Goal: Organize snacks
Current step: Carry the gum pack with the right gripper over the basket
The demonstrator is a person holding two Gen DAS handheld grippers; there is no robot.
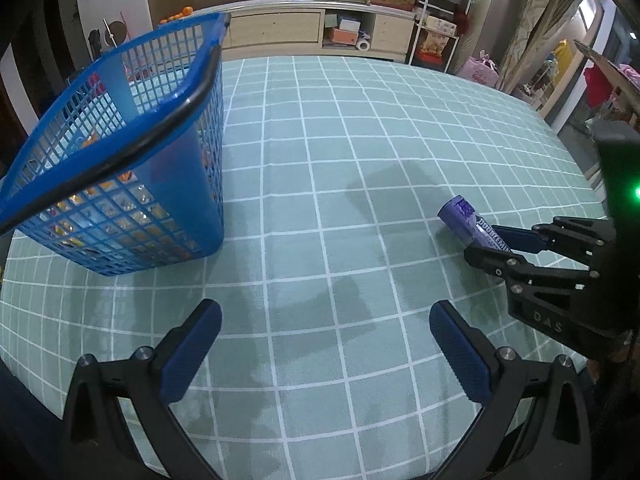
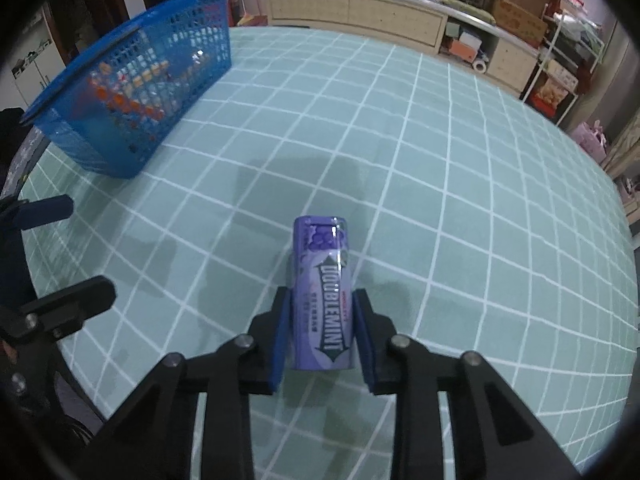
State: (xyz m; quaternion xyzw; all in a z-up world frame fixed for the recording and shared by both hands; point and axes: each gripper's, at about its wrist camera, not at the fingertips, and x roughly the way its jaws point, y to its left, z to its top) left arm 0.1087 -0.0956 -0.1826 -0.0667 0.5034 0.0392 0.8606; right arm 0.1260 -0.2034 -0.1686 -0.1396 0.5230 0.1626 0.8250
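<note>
A purple Doublemint gum bottle (image 2: 322,292) lies on its side on the green checked tablecloth (image 2: 460,200). My right gripper (image 2: 323,296) is shut on it, a blue pad pressing on each long side of its near half. In the left wrist view the same bottle (image 1: 460,216) shows at the right, with the right gripper (image 1: 486,242) clamped on it. The left gripper (image 1: 325,312) hovers open over bare cloth with nothing between its fingers. A blue mesh basket (image 1: 180,208) with several snack packs inside stands at the left, also far left in the right wrist view as the basket (image 2: 120,36).
The basket's black handle (image 1: 168,120) hangs over its near rim. A low cabinet (image 1: 280,28) and a white rack (image 1: 436,20) stand beyond the table's far edge. The left gripper (image 2: 80,246) sits at the left edge of the right wrist view.
</note>
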